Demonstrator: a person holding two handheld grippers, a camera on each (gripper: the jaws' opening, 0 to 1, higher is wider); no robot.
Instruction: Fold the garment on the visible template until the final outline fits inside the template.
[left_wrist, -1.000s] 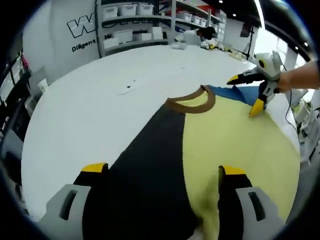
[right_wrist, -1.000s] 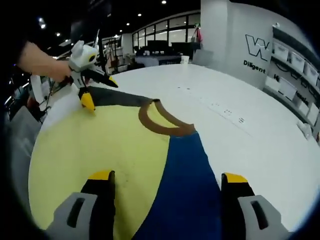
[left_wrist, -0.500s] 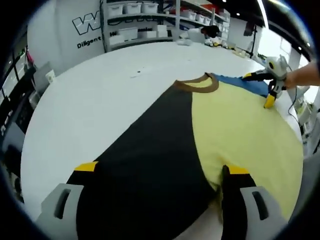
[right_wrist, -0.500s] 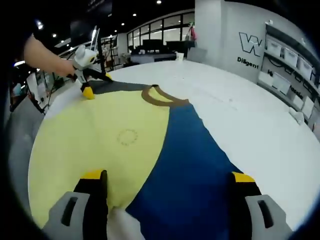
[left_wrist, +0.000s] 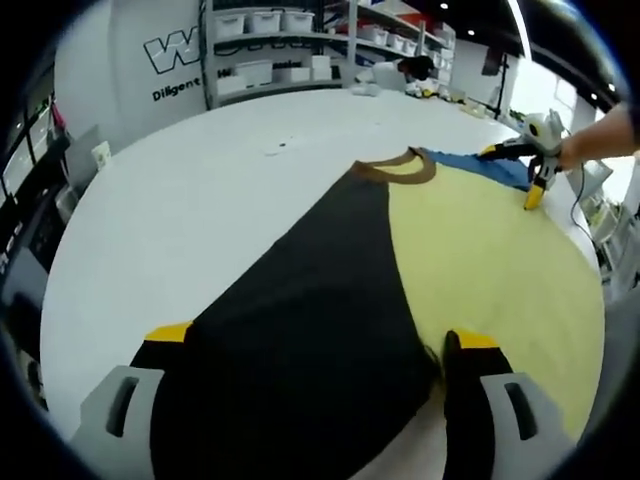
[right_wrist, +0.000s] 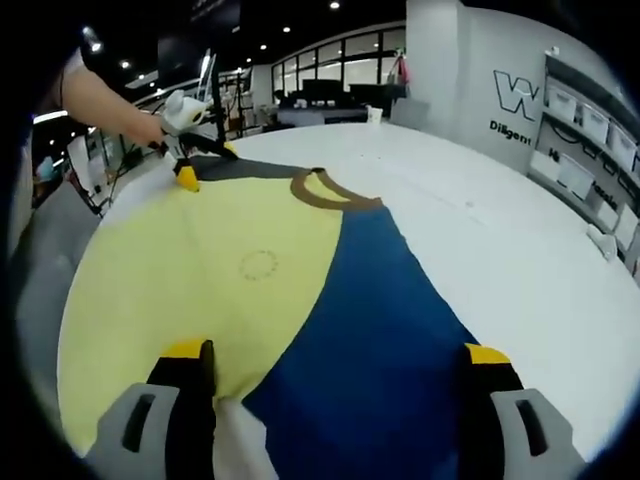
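A garment lies spread flat on the white table (left_wrist: 170, 210): yellow body (left_wrist: 480, 260), black side (left_wrist: 310, 300), blue side (left_wrist: 480, 165), brown collar (left_wrist: 395, 170). My left gripper (left_wrist: 310, 340) is open at the near edge of the black part, its jaws wide apart above the cloth. My right gripper (left_wrist: 530, 170) shows far right by the blue part, held by a hand. In the right gripper view the right gripper (right_wrist: 338, 352) is open over the yellow body (right_wrist: 200, 270) and blue side (right_wrist: 370, 320). The left gripper (right_wrist: 200, 160) sits far left beyond the collar (right_wrist: 330, 190).
Shelves with white bins (left_wrist: 270, 45) and a wall with lettering (left_wrist: 180, 55) stand behind the table. The table's bare white top (right_wrist: 500, 230) stretches to the right of the blue side. A faint circle mark (right_wrist: 258, 264) is on the yellow cloth.
Both grippers have drawn back from the collar toward the garment's near edges, so more cloth shows. In the last half second almost nothing has moved.
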